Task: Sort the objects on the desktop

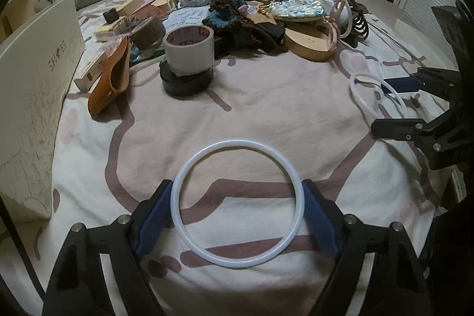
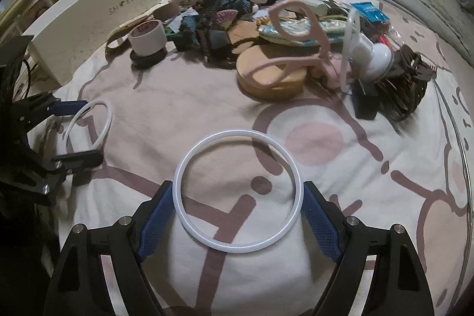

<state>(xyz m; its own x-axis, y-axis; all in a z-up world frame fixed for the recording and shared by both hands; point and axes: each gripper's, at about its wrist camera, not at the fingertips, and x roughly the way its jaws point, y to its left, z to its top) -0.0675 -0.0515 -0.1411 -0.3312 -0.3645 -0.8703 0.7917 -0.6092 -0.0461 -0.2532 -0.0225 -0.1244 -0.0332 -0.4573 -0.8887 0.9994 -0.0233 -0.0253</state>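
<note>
A white ring (image 1: 237, 142) spans the gap between the blue pads of my left gripper (image 1: 237, 188), low over the patterned bedsheet (image 1: 266, 108). Both pads touch its rim, so the gripper is shut on it. A second white ring (image 2: 237, 133) sits the same way in my right gripper (image 2: 237, 188), pressed at both sides. Each gripper shows in the other's view: the right gripper (image 1: 380, 107) at the right edge with its ring (image 1: 360, 102), the left gripper (image 2: 91, 132) at the left edge with its ring (image 2: 110, 114).
A heap of small items lies at the back: a tape roll (image 1: 189, 49) on a black tin (image 1: 186, 82), an orange case (image 1: 109, 85), an oval wooden box (image 2: 272, 79), pink loops (image 2: 296, 19), a dark hair claw (image 2: 406, 85). A white shoe box (image 1: 35, 96) stands at the left.
</note>
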